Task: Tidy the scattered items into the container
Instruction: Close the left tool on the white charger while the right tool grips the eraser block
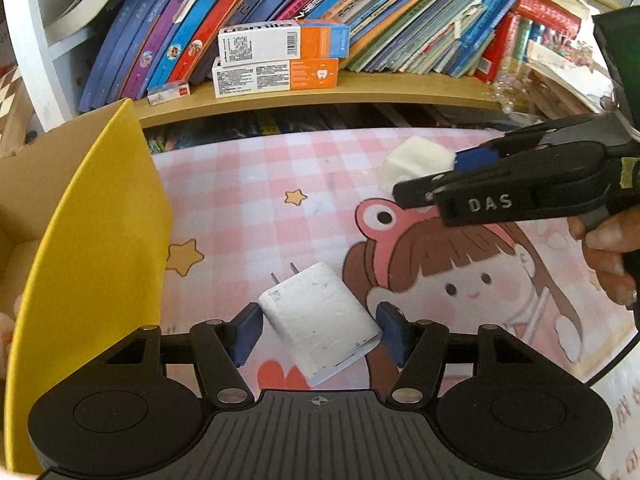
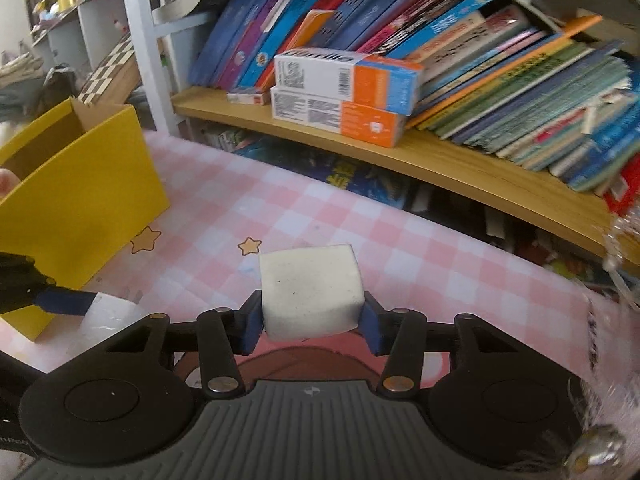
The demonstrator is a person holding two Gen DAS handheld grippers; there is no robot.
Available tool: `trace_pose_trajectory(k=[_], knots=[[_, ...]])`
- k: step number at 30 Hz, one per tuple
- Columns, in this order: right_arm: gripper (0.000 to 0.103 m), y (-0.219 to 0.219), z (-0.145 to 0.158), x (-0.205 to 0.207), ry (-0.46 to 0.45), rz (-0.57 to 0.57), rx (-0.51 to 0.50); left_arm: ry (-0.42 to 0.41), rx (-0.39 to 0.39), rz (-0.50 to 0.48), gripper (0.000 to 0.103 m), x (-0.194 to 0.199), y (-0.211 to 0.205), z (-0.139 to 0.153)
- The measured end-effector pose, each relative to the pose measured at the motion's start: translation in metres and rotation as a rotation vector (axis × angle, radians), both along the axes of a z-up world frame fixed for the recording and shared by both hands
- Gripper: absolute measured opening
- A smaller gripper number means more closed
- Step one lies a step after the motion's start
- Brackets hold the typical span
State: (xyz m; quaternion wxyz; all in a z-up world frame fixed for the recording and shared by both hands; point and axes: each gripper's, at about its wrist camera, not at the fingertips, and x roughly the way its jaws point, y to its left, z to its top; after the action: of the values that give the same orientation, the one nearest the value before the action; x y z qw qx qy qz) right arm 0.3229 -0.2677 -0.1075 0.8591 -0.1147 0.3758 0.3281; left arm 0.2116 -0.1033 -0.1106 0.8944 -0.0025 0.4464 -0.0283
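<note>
Our left gripper (image 1: 318, 330) clamps the white charger (image 1: 320, 322) low in frame; our right gripper (image 2: 312, 322) squeezes the foam cube (image 2: 310, 296) at centre; yellow box (image 2: 80, 184) sits left.

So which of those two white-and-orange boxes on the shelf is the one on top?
The upper toothpaste box, the one with the blue end, lies on the lower box, whose orange end shows a white tooth.

The left gripper (image 1: 320, 328) points steeply down, its blue pads clamped on a white charger (image 1: 320, 322), while the right gripper (image 2: 312, 320), gripped by a hand (image 1: 608, 256), pinches a white foam block (image 2: 310, 294).
</note>
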Motion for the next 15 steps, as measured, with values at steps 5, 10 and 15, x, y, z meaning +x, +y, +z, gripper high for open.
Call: trace_pose_trajectory(k=[5,10,15], knots=[[0.046,-0.008,0.012,-0.028,0.007,-0.03,0.001,-0.017,-0.015,-0.027,0.062,-0.019,0.001,0.015],[0.046,-0.015,0.022,-0.059,0.011,-0.053,-0.008,-0.056,-0.027,-0.057,0.062,-0.042,0.002,0.034],[0.046,-0.02,0.034,-0.092,0.007,-0.084,-0.011,-0.103,-0.044,-0.064,0.062,-0.067,0.005,0.05]])
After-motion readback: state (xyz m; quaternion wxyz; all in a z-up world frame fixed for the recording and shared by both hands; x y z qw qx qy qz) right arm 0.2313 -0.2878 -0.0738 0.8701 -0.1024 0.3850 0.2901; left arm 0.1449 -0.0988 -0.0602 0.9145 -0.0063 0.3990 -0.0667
